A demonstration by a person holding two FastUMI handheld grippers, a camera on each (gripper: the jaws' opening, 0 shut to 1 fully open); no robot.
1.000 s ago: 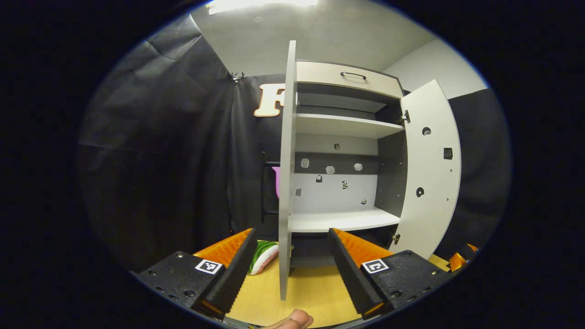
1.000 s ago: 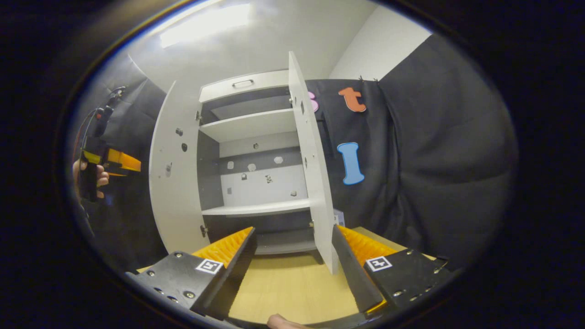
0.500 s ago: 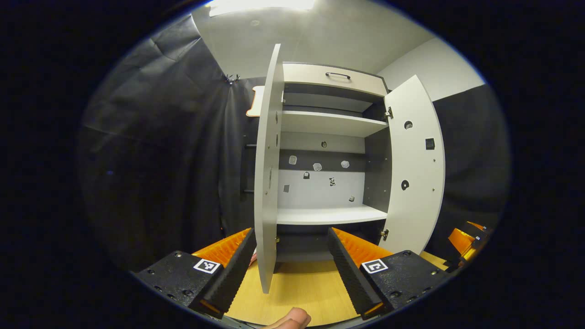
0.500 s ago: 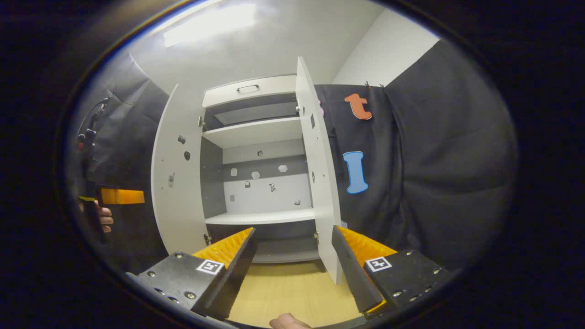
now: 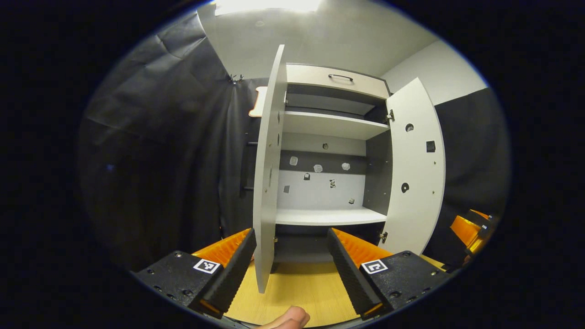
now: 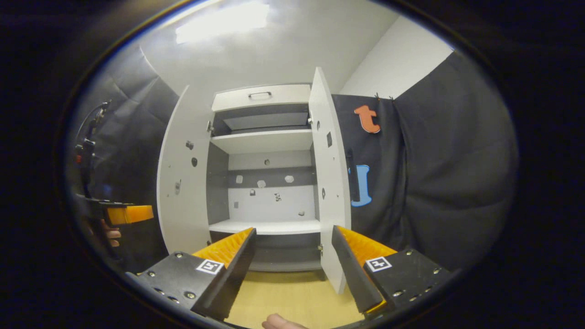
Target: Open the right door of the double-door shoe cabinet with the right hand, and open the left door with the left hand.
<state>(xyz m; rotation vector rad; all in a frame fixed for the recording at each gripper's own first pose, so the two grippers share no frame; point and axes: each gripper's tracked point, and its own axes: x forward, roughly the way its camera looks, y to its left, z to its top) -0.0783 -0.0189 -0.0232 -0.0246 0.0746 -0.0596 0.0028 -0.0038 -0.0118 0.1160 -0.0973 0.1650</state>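
White shoe cabinet (image 5: 336, 82) shows both doors swung wide, so the left gripper (image 5: 289, 262) and right gripper (image 6: 292, 260), jaws spread empty, need only back off.

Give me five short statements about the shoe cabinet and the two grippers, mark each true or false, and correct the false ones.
1. Both doors, the left door and the right door, stand open. True.
2. The left gripper is clamped on a door. False: its jaws are apart and grip nothing.
3. Shoes fill the lower shelf. False: it is bare.
4. The top drawer is closed. True.
5. The right gripper has its jaws open. True.
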